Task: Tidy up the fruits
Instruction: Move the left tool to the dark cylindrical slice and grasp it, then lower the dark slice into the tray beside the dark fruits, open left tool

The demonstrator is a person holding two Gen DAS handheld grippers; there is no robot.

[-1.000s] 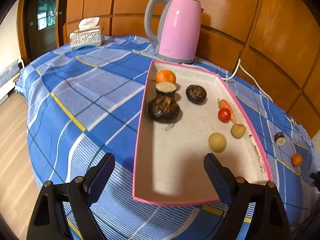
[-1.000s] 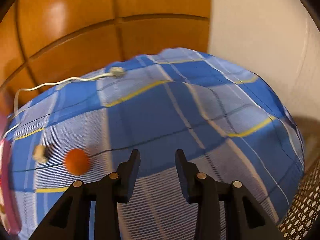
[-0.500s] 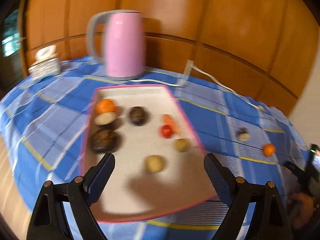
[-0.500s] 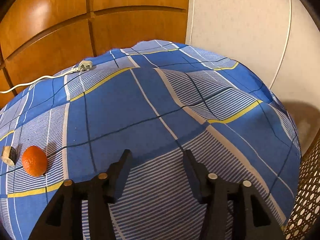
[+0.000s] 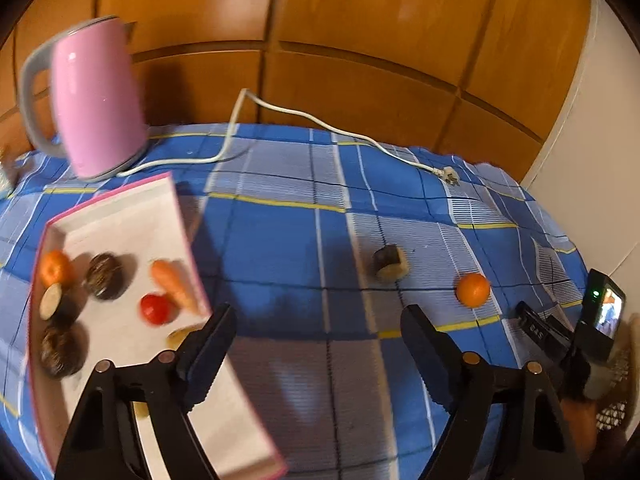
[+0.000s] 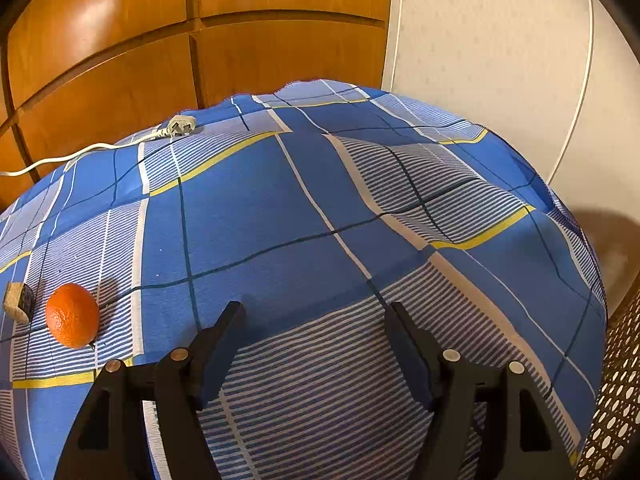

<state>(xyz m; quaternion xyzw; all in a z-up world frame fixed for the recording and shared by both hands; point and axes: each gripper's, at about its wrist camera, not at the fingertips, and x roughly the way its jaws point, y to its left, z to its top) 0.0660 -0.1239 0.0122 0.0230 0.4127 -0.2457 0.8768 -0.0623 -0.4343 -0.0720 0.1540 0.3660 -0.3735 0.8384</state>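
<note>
Fruits lie in two groups on a blue checked tablecloth (image 5: pixel 280 248): several sit in a pink-rimmed tray (image 5: pixel 120 196) at the left of the left wrist view, and two lie loose on the cloth to the right. In the tray are a small orange (image 5: pixel 54 267), a dark round fruit (image 5: pixel 105 276), a carrot (image 5: pixel 174 286), a red tomato (image 5: pixel 154 309), a cut dark slice (image 5: pixel 52 301) and another dark fruit (image 5: pixel 60 350) nearer the camera. Out on the cloth, a loose orange (image 5: pixel 473 289) rests near a cut dark piece (image 5: pixel 391 263), the two close but apart. The left gripper (image 5: pixel 316 344) hangs above the cloth between tray and loose fruit, its jaws wide and closing a little, nothing between them. The right gripper (image 6: pixel 314 334) hovers over bare cloth, its jaws opening and empty, with the loose orange off to its left. A pink kettle (image 5: pixel 94 100) stands behind the tray, its white cord (image 5: pixel 304 116) trailing across the cloth to a plug (image 6: pixel 180 126).
</note>
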